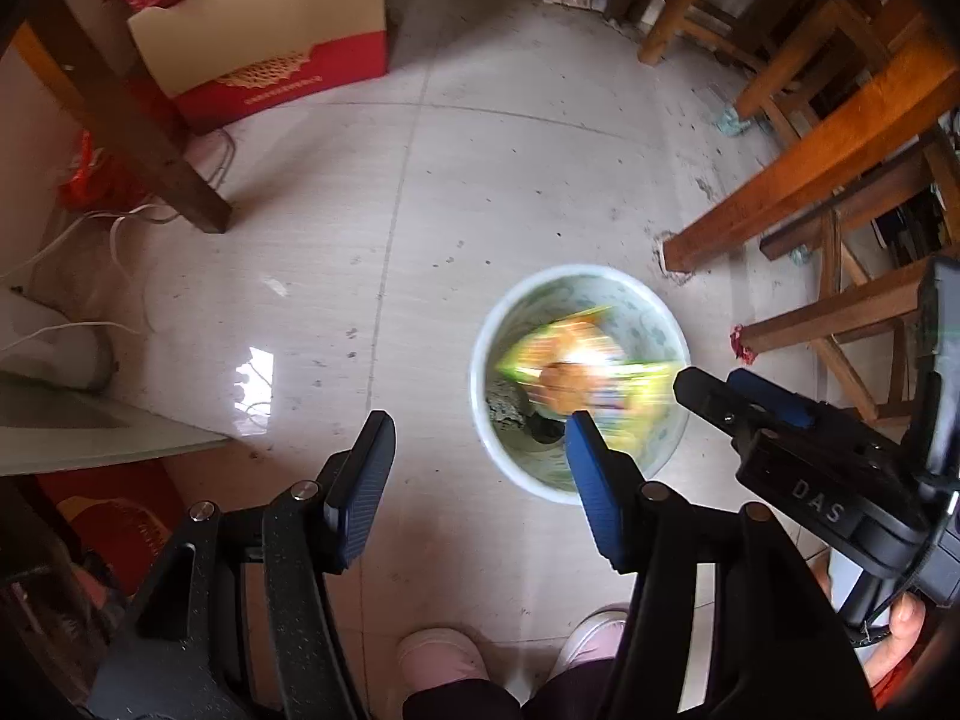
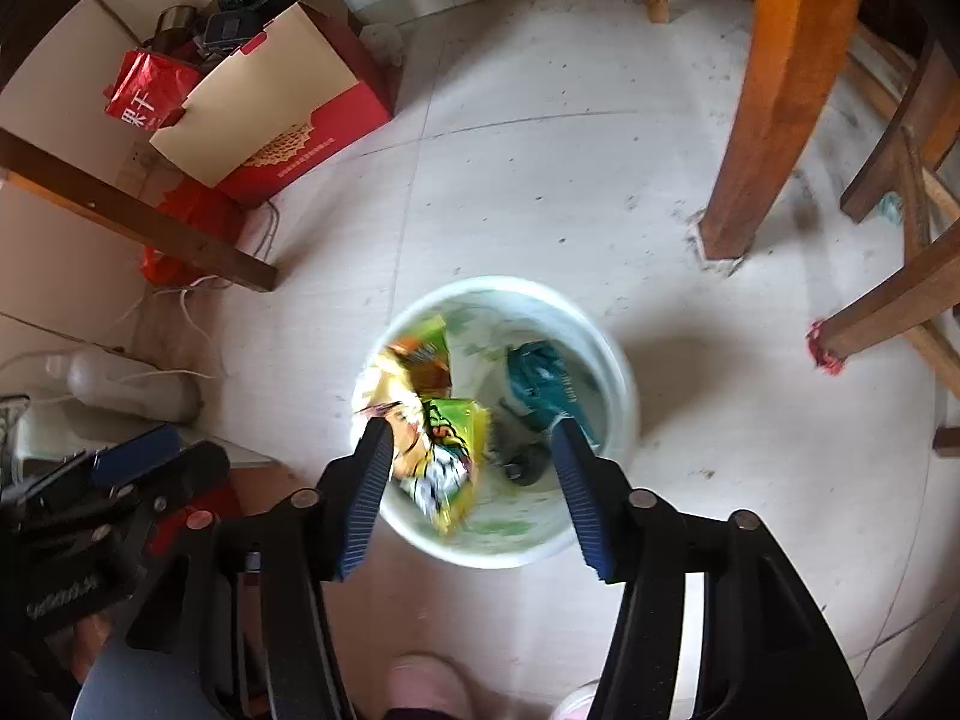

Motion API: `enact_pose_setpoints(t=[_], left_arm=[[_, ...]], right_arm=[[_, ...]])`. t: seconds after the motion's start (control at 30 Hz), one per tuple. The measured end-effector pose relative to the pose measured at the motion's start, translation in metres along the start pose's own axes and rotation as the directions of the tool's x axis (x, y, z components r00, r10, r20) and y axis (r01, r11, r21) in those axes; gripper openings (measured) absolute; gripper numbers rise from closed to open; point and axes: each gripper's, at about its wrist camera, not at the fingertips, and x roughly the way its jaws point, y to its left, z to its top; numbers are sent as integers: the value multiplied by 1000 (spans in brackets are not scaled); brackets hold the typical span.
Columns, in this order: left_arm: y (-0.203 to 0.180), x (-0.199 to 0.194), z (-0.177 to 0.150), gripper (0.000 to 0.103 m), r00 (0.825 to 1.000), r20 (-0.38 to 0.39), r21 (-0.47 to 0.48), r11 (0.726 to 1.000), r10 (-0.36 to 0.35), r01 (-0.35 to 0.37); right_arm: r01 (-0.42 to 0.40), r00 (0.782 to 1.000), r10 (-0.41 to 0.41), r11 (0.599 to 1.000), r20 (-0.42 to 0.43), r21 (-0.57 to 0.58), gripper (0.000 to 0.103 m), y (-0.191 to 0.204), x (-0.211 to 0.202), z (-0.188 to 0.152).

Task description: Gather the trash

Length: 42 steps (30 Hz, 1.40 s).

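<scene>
A white round bin (image 1: pixel 510 468) stands on the tiled floor; it also shows in the right wrist view (image 2: pixel 618 372). Inside it lies a blurred yellow-green snack wrapper (image 1: pixel 570 366), seen in the right wrist view (image 2: pixel 444 450) beside a teal bag (image 2: pixel 540 378). My left gripper (image 1: pixel 477 438) is open and empty, left of and above the bin. My right gripper (image 2: pixel 471 441) is open and empty, directly above the bin's mouth; it also enters the left wrist view (image 1: pixel 720 396) from the right.
A red and cream carton (image 1: pixel 264 54) stands at the back left. Dark table legs (image 1: pixel 138 120) are at the left, orange wooden bench legs (image 1: pixel 798 168) at the right. White cables (image 1: pixel 120 228) lie on the floor. The person's pink shoes (image 1: pixel 444 654) are below.
</scene>
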Motion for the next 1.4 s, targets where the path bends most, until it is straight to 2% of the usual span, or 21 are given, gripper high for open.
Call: enact_pose_setpoints(t=[0.1,0.23,0.47,0.63,0.83,0.9,1.0,1.1,1.17,1.27,1.4], left_arm=[[6,-26,3,58,1000,14,-18,1000,7,-7],[3,-76,10,58,999,46,-37,999,-7,9],[-19,-199,36,58,991,135,-3,1000,-17,18],[-35,-312,57,58,971,236,21,999,-39,35],[-47,-449,66,58,908,416,56,998,-41,20],[-45,-487,67,58,889,454,62,998,-58,33],[-39,-550,65,58,849,520,77,995,-91,59],[-39,-607,63,58,809,575,115,991,-120,66],[-38,-633,64,58,788,602,140,989,-130,56],[-34,-679,61,59,746,644,178,982,-166,65],[-29,-726,59,75,695,688,229,971,-211,69]], right_arm=[[11,1000,-11,1000,-16,7,52,2,-15,1],[33,999,-33,999,-22,-2,52,17,-68,-1],[79,996,-77,995,41,-58,52,55,-195,21],[65,988,-53,994,145,-82,52,94,-310,45],[101,951,-57,986,303,-134,52,143,-436,59],[106,927,-46,984,372,-142,52,160,-482,59],[112,895,-39,984,445,-138,52,183,-535,56],[121,863,-37,983,504,-135,52,204,-577,53],[131,838,-40,983,544,-130,52,219,-601,50],[135,808,-42,984,588,-114,52,236,-635,47],[141,761,-39,984,647,-107,52,255,-669,42]])
